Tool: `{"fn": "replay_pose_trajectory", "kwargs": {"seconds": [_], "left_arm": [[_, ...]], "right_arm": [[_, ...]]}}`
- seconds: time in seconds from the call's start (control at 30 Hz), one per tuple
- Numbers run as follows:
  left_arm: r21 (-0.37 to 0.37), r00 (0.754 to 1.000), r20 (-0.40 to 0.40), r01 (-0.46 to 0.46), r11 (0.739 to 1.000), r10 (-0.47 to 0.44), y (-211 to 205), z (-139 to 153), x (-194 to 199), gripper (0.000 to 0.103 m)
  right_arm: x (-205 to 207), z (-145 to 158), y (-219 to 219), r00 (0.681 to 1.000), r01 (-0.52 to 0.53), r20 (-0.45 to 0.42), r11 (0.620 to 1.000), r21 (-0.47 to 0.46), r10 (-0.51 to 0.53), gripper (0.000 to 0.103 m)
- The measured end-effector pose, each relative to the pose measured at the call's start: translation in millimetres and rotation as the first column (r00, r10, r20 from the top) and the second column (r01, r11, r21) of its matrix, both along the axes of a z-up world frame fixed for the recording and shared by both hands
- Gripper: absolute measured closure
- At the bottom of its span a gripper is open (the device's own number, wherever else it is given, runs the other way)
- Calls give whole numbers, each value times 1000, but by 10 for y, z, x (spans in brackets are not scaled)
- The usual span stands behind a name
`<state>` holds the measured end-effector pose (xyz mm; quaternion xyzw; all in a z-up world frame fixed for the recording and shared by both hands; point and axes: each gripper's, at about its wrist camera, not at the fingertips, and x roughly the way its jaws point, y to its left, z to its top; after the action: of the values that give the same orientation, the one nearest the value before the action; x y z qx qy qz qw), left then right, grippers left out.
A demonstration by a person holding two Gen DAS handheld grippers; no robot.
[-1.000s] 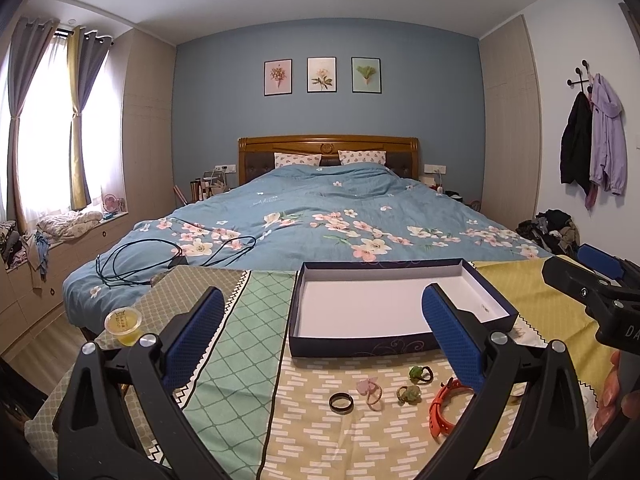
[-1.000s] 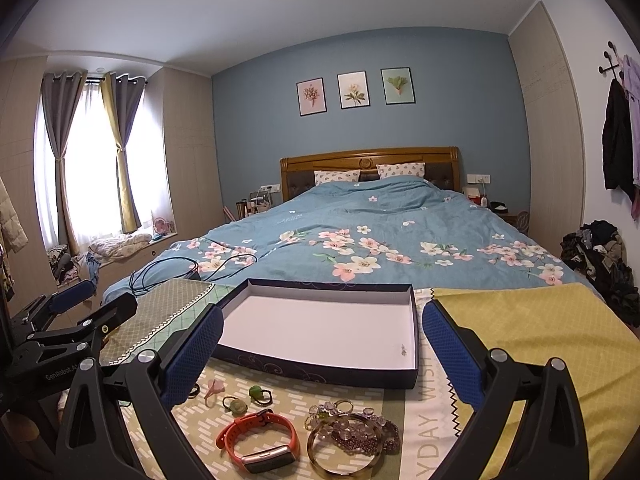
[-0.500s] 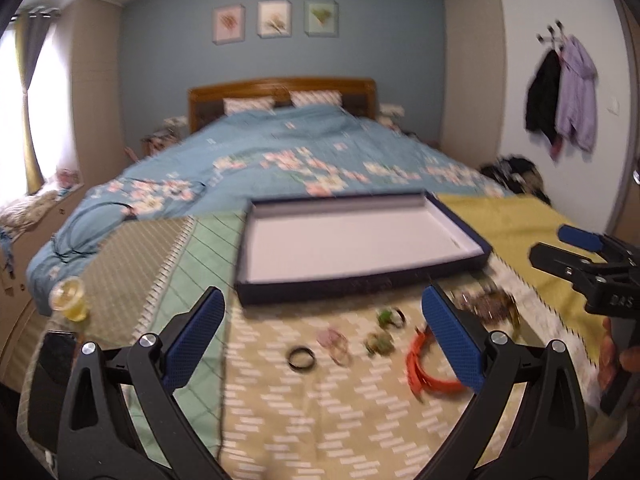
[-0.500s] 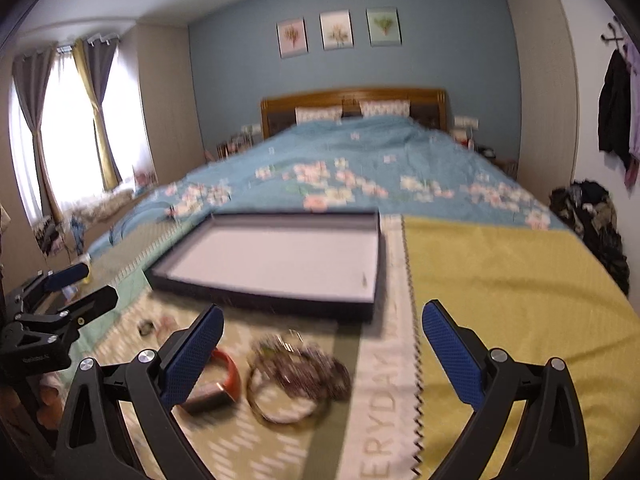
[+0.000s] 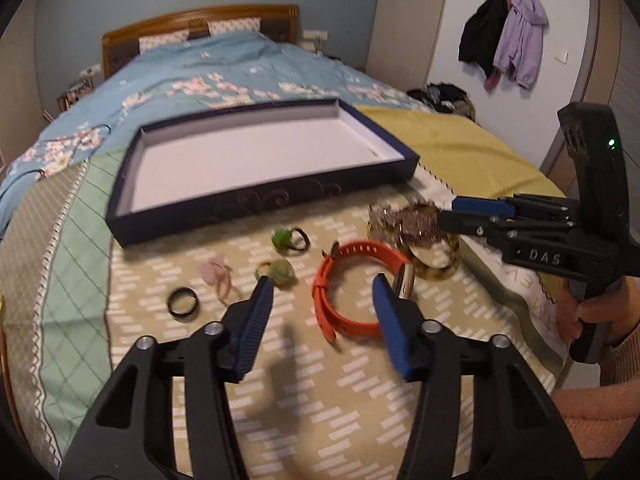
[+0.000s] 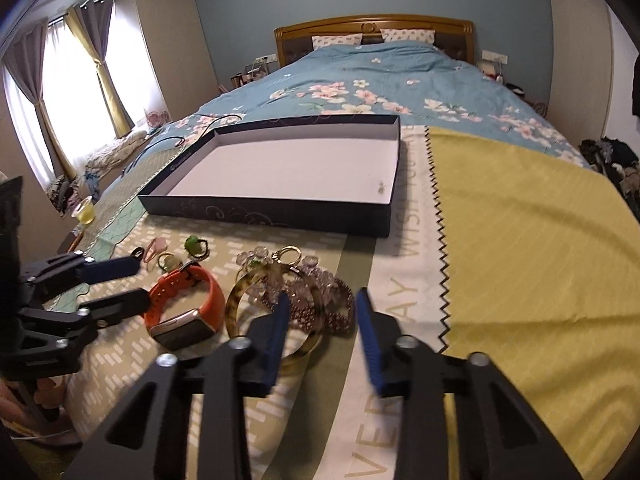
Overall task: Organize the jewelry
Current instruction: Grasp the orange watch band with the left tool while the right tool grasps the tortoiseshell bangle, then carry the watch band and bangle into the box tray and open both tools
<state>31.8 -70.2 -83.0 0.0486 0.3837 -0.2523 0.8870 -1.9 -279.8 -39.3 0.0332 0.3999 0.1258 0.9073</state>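
An empty dark blue box [image 5: 256, 204] with a white floor lies on the patterned cloth; it also shows in the right wrist view [image 6: 272, 210]. In front of it lie an orange watch [image 5: 352, 276], a black ring [image 5: 183, 302], a pink ring [image 5: 218, 274], two green-stone rings [image 5: 288, 238], a tortoise bangle [image 6: 236, 300] and a beaded bracelet heap [image 6: 320, 300]. My left gripper [image 5: 322, 290] is open, its jaws either side of the orange watch's strap. My right gripper [image 6: 320, 312] is open, straddling the bead heap and bangle.
A bed with a blue floral quilt [image 6: 380, 84] lies behind the box. A yellow cloth [image 6: 520, 220] covers the right side. A small cup of yellow liquid [image 6: 85, 210] stands at the left edge. Coats [image 5: 504, 40] hang on the right wall.
Both grippers have tilted down and moved forward to the jewelry. Their jaws have narrowed. The left now brackets the orange watch, the right the bead heap.
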Motion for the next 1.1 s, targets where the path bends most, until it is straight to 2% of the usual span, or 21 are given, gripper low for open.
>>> {"fn": "replay_pose_trajectory", "kwargs": {"seconds": [0.03, 0.13, 0.3, 0.37, 0.43, 0.53, 0.97, 1.1], "left_arm": [[0, 1000, -14, 6, 1000, -6, -12, -16, 12, 60], [-4, 998, -60, 28, 1000, -28, -77, -93, 57, 67], [-10, 994, -107, 36, 999, -37, -102, -129, 139, 69], [-13, 991, -129, 42, 999, -43, -112, -151, 191, 75], [4, 992, -120, 41, 999, -40, -140, -153, 205, 82], [10, 992, -121, 38, 999, -36, -95, -130, 216, 93], [28, 997, -54, 54, 998, -52, 136, 35, 172, 94], [41, 999, -8, 53, 998, -52, 228, 165, 157, 93]], "right_arm": [[-9, -12, 8, 1000, -8, -8, 1000, 3, 8, 83], [-22, -17, 26, 1000, -21, -23, 1000, 1, 21, 84], [5, -101, 49, 997, -38, -69, 999, 25, 40, 85], [20, -125, 57, 996, -40, -72, 999, 32, 43, 86], [35, -117, 29, 997, -37, -69, 998, 49, 40, 94], [30, -91, -9, 997, -36, -61, 996, 76, 41, 98], [-3, 138, -79, 999, -52, 2, 986, 156, 52, 98], [83, 210, -89, 998, -62, 19, 984, 169, 60, 98]]}}
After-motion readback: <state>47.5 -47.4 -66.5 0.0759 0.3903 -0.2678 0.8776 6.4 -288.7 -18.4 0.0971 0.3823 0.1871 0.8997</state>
